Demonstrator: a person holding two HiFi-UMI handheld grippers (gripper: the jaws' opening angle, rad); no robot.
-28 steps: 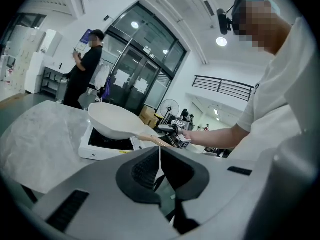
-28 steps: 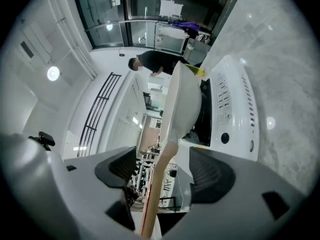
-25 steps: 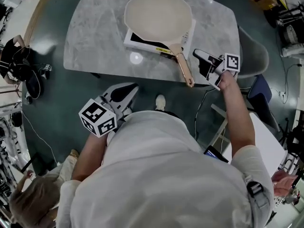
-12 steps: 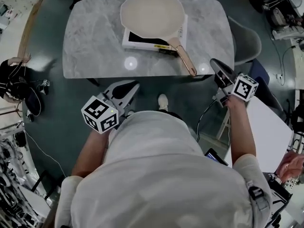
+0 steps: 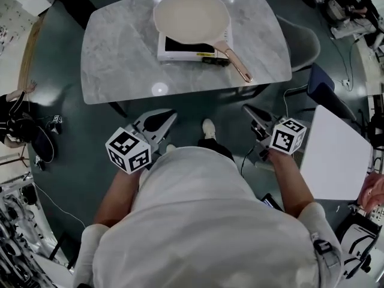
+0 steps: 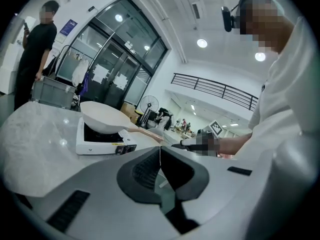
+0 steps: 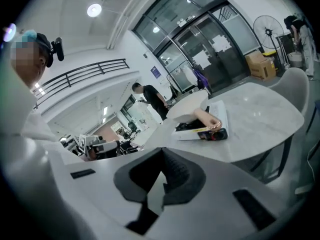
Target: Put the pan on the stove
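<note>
**Sitting on the burner: pan in place, both grippers empty**

The pan [image 5: 192, 15] rested on top of the stove [image 5: 180, 50], well ahead of both sets of jaws and across the near edge of the table [image 5: 120, 59]. Its bowl was wider than the stove and overhung it on the far side. Its handle [image 5: 237, 65] ran out past the stove's corner, angled toward the right-hand jaws. By the look of it the job was done.

The left gripper [image 5: 163, 119] hung low in front of the person, short of the table, with its jaws pressed together on nothing. From there the pan lay ahead and a little to the right. The right gripper [image 5: 249, 110] was just as far back, its jaws also closed tight and empty, and the pan sat ahead and to its left. A chair [image 5: 306, 41] stood off beyond the right jaws, beside the table's end.

The weak spot was that handle. It stuck out unsupported on the side nearest the right jaws. Any forward swing from there could clip it and spin or drag the pan off the burner. With so much bowl overhanging, a light knock might tip it. Whether the pan sat square on its supports could not be told from here.
</note>
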